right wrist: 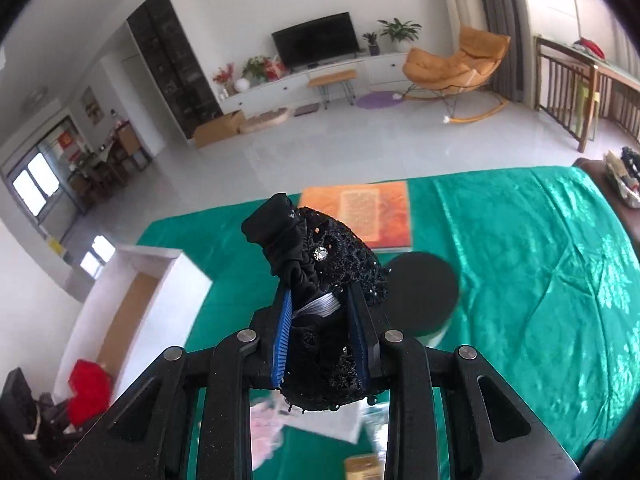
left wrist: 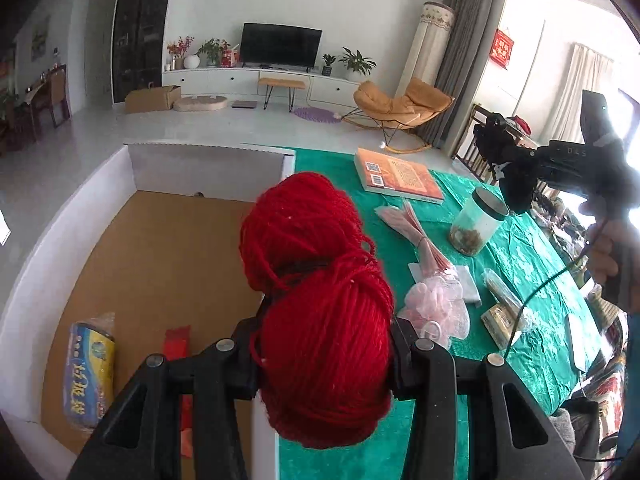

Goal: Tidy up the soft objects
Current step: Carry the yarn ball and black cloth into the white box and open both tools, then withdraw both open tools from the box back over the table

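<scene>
While the left gripper [left wrist: 326, 344] clamps a red yarn skein [left wrist: 316, 300], the right gripper [right wrist: 322, 320] clamps a black sequinned lace fabric bundle [right wrist: 320, 280] between its fingers.

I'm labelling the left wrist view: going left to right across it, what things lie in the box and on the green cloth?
Blue-and-yellow packet → red yarn in the left tongs → pink mesh puff → lidded jar → right tongs.

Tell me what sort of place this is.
Most likely the living room of a home: a television on a low white cabinet, an orange rocking lounge chair by curtains, and potted plants. The work goes on at a table under a green cloth.
</scene>
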Available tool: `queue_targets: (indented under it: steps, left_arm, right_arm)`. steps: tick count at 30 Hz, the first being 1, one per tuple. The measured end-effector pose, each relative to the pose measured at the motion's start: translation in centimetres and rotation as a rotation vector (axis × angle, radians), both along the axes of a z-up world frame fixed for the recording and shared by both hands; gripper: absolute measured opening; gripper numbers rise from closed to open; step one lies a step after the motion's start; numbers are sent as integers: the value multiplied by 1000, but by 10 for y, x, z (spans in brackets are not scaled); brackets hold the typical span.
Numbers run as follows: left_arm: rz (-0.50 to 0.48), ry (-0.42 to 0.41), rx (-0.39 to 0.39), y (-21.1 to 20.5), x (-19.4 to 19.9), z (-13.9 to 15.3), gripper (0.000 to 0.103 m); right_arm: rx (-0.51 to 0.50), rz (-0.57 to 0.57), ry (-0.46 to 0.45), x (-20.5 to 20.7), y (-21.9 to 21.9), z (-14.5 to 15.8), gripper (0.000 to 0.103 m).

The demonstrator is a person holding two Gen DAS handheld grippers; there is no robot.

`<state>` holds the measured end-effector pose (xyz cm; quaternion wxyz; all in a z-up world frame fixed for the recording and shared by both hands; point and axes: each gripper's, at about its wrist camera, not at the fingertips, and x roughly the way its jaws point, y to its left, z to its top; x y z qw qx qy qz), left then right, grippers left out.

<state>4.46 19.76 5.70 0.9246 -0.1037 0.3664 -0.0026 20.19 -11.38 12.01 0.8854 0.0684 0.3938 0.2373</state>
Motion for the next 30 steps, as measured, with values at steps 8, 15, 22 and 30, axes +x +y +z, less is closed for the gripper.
queue_targets:
  steps: [8,15,22,30]
  left_arm:
    - [271,55,148,82,-54,-17,92]
    - [200,0,143,51,-67,-22,97]
    - [-53,-2,211,-64,-44,-24,97]
    - [-138,49,357,-135,-29,-41,97]
  right_arm:
    - [166,474,107,-111,216,-6,47]
    - [101,439,68,-132,199,-41,70]
    - [-180,129,-26,-156,82,-116,74]
    - [-241,-123,53,-177,-3,-182,74]
